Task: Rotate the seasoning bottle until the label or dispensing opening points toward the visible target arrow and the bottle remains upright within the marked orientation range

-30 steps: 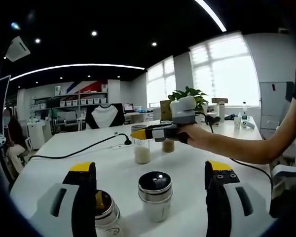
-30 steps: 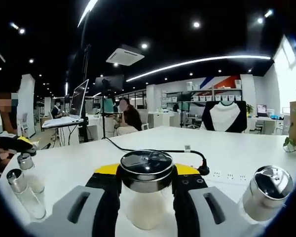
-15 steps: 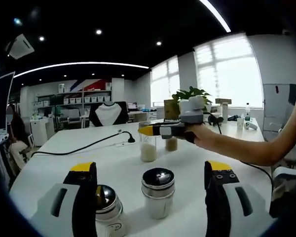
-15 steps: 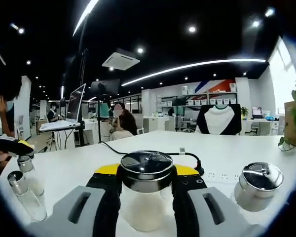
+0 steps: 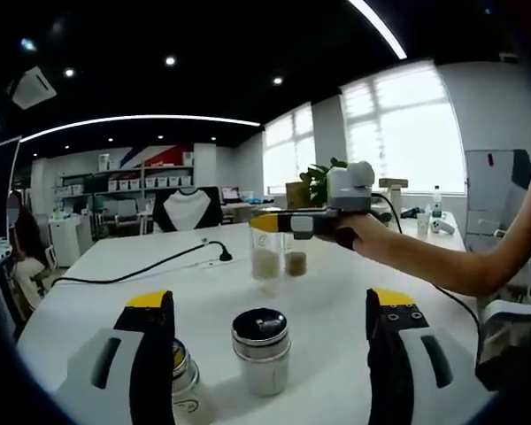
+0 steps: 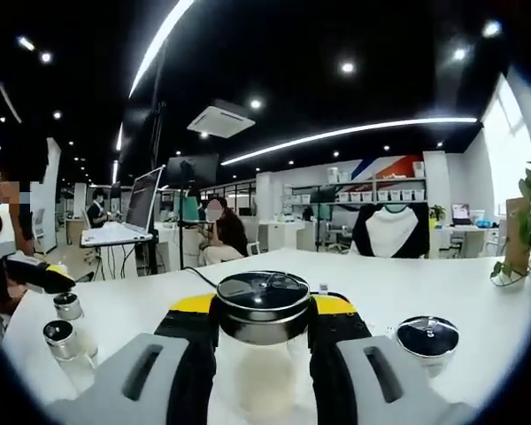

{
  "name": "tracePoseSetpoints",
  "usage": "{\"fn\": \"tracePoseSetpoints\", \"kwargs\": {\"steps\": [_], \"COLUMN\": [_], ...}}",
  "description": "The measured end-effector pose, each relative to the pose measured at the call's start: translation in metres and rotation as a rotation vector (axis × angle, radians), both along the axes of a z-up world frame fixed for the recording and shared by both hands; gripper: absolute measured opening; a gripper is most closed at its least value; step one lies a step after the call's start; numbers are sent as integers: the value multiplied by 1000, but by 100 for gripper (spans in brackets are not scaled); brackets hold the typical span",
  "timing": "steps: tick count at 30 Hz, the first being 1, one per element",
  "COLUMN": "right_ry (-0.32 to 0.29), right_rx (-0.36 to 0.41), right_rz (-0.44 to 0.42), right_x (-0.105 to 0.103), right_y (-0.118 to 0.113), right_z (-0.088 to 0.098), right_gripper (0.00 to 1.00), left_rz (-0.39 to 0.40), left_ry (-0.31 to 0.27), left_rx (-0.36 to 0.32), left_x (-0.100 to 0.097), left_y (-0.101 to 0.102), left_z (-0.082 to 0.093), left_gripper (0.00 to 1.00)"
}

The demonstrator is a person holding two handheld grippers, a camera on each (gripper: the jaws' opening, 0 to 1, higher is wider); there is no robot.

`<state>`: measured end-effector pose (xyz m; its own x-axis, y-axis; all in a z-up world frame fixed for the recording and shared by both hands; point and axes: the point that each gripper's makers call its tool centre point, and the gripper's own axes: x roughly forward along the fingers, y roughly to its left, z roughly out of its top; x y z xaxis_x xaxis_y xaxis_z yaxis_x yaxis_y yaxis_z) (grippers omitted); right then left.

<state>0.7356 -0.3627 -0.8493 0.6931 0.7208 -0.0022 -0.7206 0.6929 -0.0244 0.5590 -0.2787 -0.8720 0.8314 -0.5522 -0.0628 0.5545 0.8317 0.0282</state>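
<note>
The right tongs (image 6: 264, 341) are clamped on the seasoning bottle (image 6: 263, 354), one jaw on each side just under its dark metal lid; in the left gripper view the same bottle (image 5: 265, 252) appears lifted above the white worktop (image 5: 336, 301), upright, held out by the person's hand (image 5: 358, 235). The left tongs (image 5: 270, 354) hang wide apart with nothing between the jaws.

No target arrow or marked range can be made out on the worktop, so which way the bottle ought to face is unclear from here. The main risk, as I judge it, is tilt: the glass is smooth and gripped high, so a twist of the wrist could tip it or let it slip round in the jaws and spoil the heading.

Around it: a steel-lidded shaker (image 5: 261, 350) stands at 6 o'clock between the left jaws, a second jar (image 5: 184, 381) sits at 7 o'clock against the left jaw, and a small brown-filled jar (image 5: 295, 262) stands just beside the held bottle, the likeliest thing to be knocked when it comes down. A black cable (image 5: 150, 266) trails across at 9 o'clock.
</note>
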Motion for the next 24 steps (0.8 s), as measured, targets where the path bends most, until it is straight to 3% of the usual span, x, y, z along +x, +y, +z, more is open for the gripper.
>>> {"fn": "tracePoseSetpoints", "kwargs": {"steps": [4, 16, 24], "right_ry": [-2, 2, 5], "right_rx": [-1, 1, 9], "right_rz": [-2, -16, -3], "right_x": [-7, -36, -57], "right_y": [-5, -23, -28], "right_z": [1, -7, -11], "right_gripper": [37, 37, 37], "left_rz": [-17, -99, -133], "left_ry": [-23, 24, 29], "left_rx": [-30, -6, -3], "left_x": [-5, -13, -17], "left_y": [-6, -39, -55], "left_z": [6, -9, -8], "left_gripper": [94, 91, 91]}}
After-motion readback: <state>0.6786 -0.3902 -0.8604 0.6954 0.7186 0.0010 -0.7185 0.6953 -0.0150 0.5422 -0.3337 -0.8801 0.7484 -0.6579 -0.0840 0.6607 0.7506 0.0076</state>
